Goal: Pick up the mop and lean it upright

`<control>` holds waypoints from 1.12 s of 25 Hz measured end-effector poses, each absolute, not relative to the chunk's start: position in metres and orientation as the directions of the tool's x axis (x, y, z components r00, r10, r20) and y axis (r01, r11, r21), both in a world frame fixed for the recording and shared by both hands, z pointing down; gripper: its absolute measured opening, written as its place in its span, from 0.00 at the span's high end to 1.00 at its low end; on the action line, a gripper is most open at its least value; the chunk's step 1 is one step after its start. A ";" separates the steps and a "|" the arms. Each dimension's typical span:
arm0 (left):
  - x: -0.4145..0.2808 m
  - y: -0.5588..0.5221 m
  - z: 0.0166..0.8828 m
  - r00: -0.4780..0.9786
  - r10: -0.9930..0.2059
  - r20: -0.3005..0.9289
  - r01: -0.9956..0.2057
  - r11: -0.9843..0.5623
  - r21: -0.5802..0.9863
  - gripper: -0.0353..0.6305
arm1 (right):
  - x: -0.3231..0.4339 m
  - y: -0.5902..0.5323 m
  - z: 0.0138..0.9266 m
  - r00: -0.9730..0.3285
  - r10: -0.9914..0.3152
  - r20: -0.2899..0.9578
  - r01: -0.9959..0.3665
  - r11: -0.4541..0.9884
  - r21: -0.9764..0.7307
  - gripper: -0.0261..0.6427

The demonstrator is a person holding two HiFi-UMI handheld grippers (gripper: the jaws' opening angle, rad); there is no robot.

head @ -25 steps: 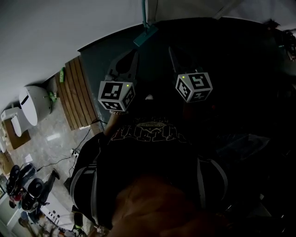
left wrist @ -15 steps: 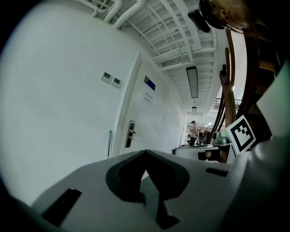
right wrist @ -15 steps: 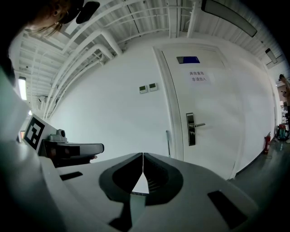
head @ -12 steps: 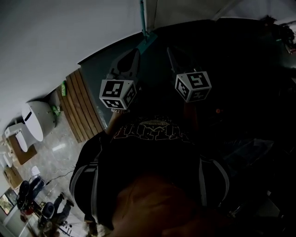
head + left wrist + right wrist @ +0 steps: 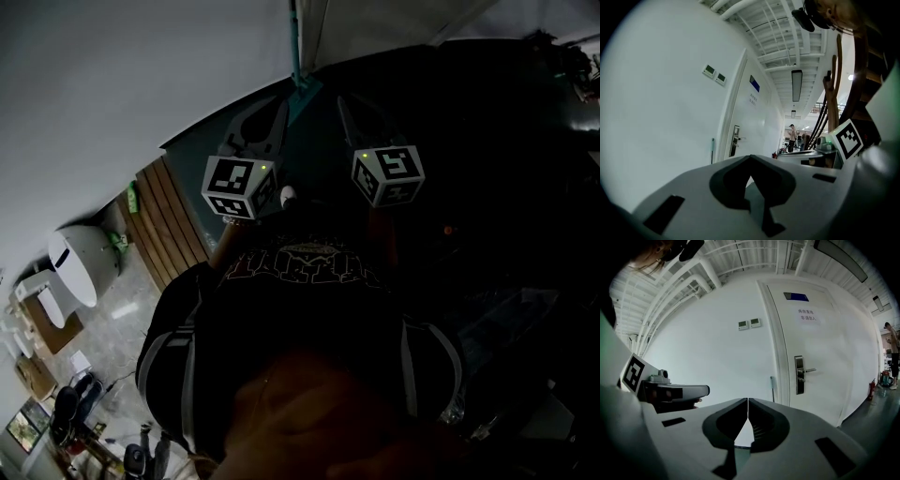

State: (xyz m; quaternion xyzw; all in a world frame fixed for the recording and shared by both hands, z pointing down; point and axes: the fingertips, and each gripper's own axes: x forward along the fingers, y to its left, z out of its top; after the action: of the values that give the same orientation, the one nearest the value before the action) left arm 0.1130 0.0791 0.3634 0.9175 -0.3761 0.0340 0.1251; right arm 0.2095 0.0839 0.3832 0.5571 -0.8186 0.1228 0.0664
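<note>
The mop shows in the head view as a thin teal pole [image 5: 296,42] running up the white wall, with a teal fitting [image 5: 304,87] at the wall's foot. It stands as a slim upright stick [image 5: 712,150] left of the door in the left gripper view, and as the same stick [image 5: 772,388] in the right gripper view. My left gripper [image 5: 277,105] and right gripper [image 5: 344,101] are held side by side in front of my chest, pointing at the mop and short of it. Both are shut, with nothing between the jaws.
A white door [image 5: 820,357] with a lever handle [image 5: 801,373] is right of the mop. Wooden slats [image 5: 169,216] and a white machine [image 5: 80,262] lie to the left on the pale floor. People [image 5: 791,138] stand far down the corridor.
Both grippers have moved forward toward the wall and the mop, staying side by side. The slats and the white machine have slid lower left in the head view. The jaws look the same.
</note>
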 end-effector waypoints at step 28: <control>0.162 -0.110 0.372 0.608 -0.774 0.178 -0.792 -0.573 0.211 0.88 | 0.253 -0.119 0.390 -0.484 -0.831 0.274 -0.875 0.470 -0.117 0.93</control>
State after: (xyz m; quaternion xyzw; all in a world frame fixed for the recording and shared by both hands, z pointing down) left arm 0.1618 -0.1103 0.3716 0.8863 -0.4416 0.0333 0.1353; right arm 0.2527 -0.1192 0.3902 0.5002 -0.8527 0.1212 0.0894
